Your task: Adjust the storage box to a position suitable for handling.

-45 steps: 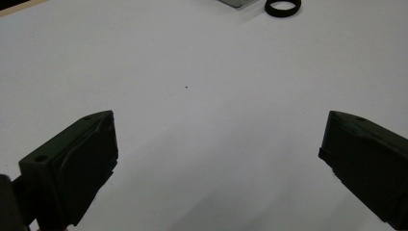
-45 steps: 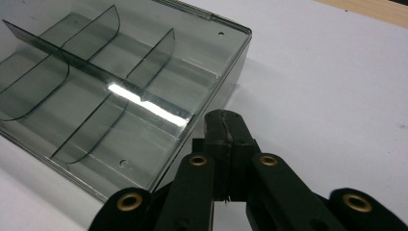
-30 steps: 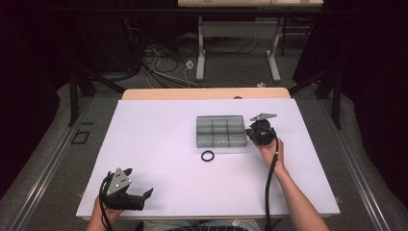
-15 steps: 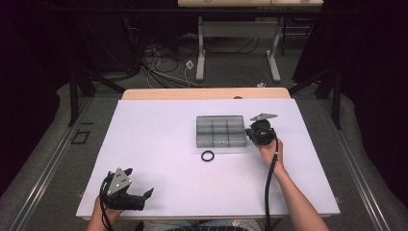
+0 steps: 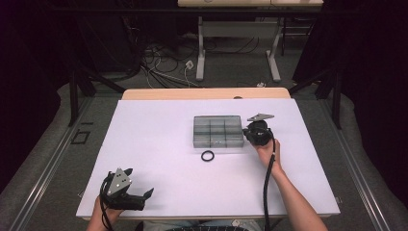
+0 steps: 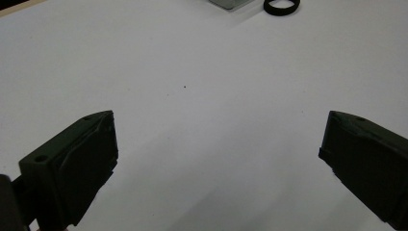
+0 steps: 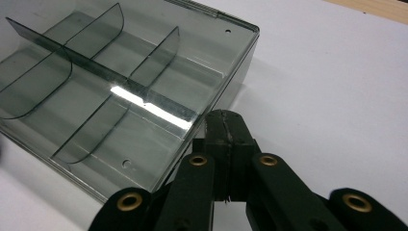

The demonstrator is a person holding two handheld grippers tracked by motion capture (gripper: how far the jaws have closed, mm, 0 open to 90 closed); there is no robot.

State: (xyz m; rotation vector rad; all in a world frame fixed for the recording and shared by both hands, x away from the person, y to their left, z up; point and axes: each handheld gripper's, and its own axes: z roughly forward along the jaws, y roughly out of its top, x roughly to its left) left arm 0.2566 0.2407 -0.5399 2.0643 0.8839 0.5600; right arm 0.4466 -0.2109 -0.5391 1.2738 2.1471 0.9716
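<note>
White table carries one clear divided box and one black ring, which lies just in front of the box. Far to the box's left and nearer the person, the left gripper rests with jaws spread wide and bare. At the box's right wall, the right gripper has its jaws pressed together, grasping nothing.
</note>
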